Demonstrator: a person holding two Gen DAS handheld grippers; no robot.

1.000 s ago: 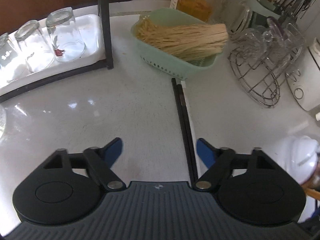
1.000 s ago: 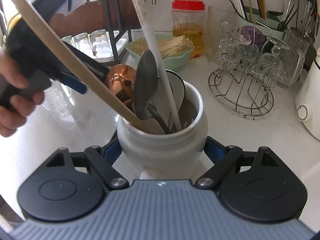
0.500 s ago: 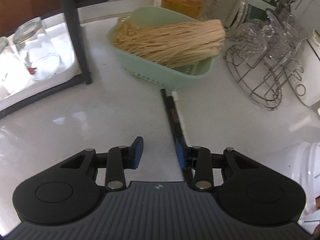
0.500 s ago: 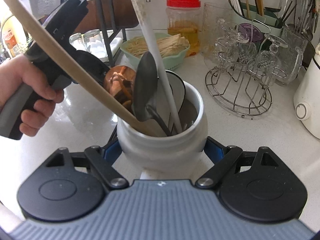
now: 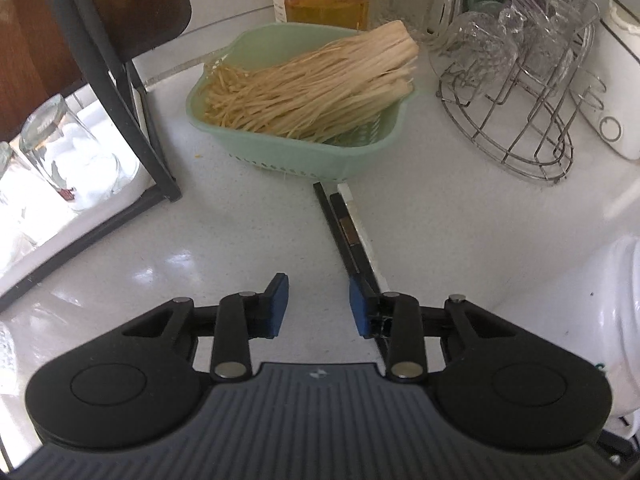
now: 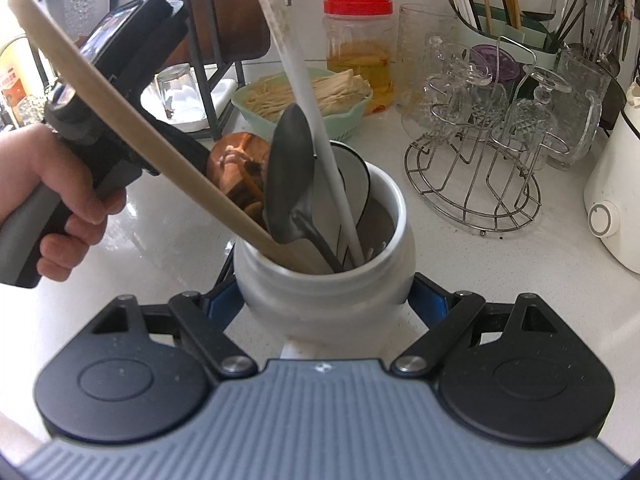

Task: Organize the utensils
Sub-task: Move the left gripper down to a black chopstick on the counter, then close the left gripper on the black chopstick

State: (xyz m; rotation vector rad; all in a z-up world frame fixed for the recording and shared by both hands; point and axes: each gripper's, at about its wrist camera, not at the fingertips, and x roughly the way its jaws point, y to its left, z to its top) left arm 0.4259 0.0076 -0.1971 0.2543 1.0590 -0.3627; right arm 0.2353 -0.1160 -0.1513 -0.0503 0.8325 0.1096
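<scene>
**Chopsticks flat on the worktop, your left jaws narrowing beside them**

Chopsticks (image 5: 347,236), a dark pair, lie flat on the white worktop (image 5: 224,240); their far ends stop just short of the green basket (image 5: 280,160) of dry noodles. Your left gripper (image 5: 318,306) has its jaws closing, with nothing between the pads: the sticks run under the right-hand finger (image 5: 358,312), outside the gap. Bare worktop spreads to the left of the sticks as far as the black rack leg (image 5: 154,148); to the right it runs to the wire glass stand (image 5: 516,136).

Your right gripper (image 6: 326,296) has its jaws pressed on both sides of the white utensil crock (image 6: 320,280), which stands on the worktop crowded with a wooden spatula (image 6: 132,136), a dark spoon (image 6: 290,184) and a white handle (image 6: 316,120). Your left hand (image 6: 44,204) is close on the crock's left.
</scene>
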